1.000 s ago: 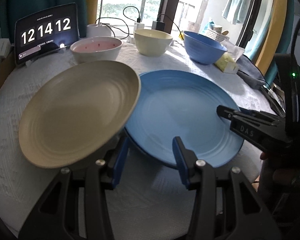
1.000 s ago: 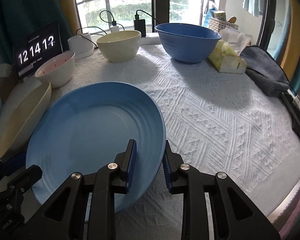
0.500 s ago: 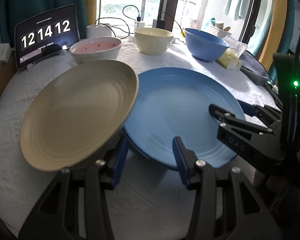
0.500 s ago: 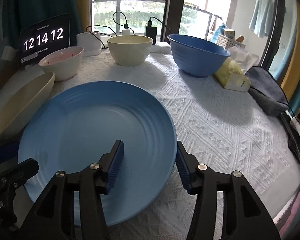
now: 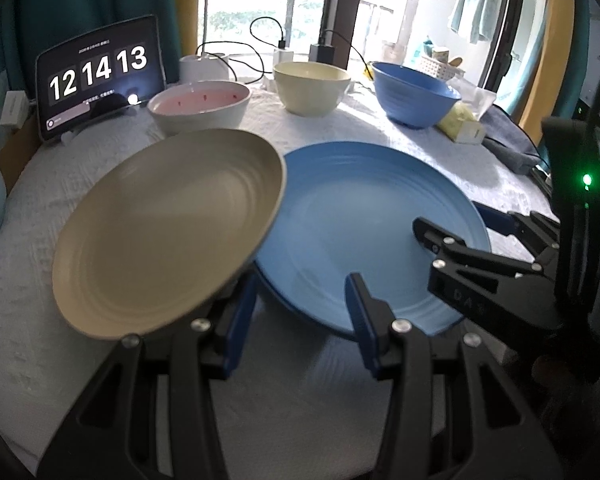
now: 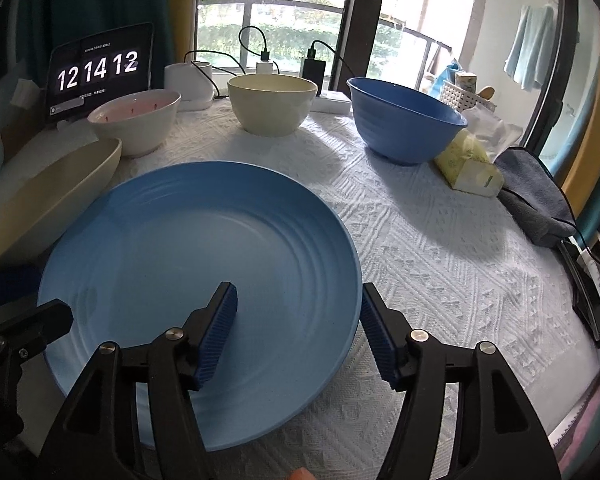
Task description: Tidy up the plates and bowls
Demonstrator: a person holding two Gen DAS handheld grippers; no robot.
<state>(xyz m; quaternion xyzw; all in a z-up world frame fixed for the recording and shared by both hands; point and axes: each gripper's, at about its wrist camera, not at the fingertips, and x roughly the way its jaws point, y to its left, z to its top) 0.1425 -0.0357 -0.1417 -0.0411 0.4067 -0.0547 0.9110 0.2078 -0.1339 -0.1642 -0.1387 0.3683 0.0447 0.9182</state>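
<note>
Right wrist view is showing the right tool opening, releasing the blue plate on the bench; the left tool, beside it, is gripping the beige plate, probably to stack next.

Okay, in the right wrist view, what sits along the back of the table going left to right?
Clock tablet → pink-lined bowl → cream bowl → blue bowl → yellow tissue pack → grey cloth.

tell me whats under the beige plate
The beige plate is tilted, its right edge overlapping the blue plate. Below it shows white tablecloth; its underside and how the left gripper holds it are hidden.
</note>
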